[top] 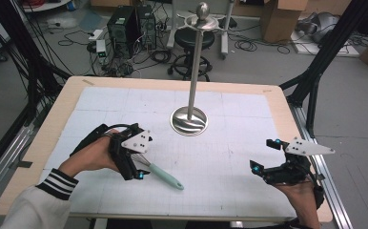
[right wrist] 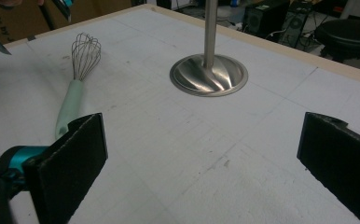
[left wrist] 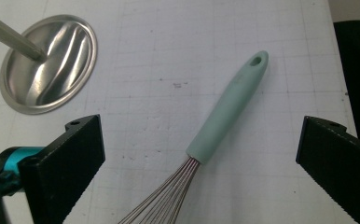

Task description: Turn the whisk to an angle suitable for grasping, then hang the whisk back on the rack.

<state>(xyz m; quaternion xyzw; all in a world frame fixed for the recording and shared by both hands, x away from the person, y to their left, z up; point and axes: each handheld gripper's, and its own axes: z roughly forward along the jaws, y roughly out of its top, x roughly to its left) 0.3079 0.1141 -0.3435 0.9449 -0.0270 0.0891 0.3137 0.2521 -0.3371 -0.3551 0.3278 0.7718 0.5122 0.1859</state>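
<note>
The left gripper (top: 137, 164) hangs over the wire end of the mint-green-handled steel balloon whisk (left wrist: 227, 111), jaws spread wide and apart from it. The whisk lies flat on the white gridded mat (top: 220, 157), handle pointing away from the gripper. The right gripper (top: 264, 155), also wide open and holding nothing, hovers near the mat's right edge. Beyond stands the polished steel stand with round base (top: 189, 120). No lettering on these is legible.
</note>
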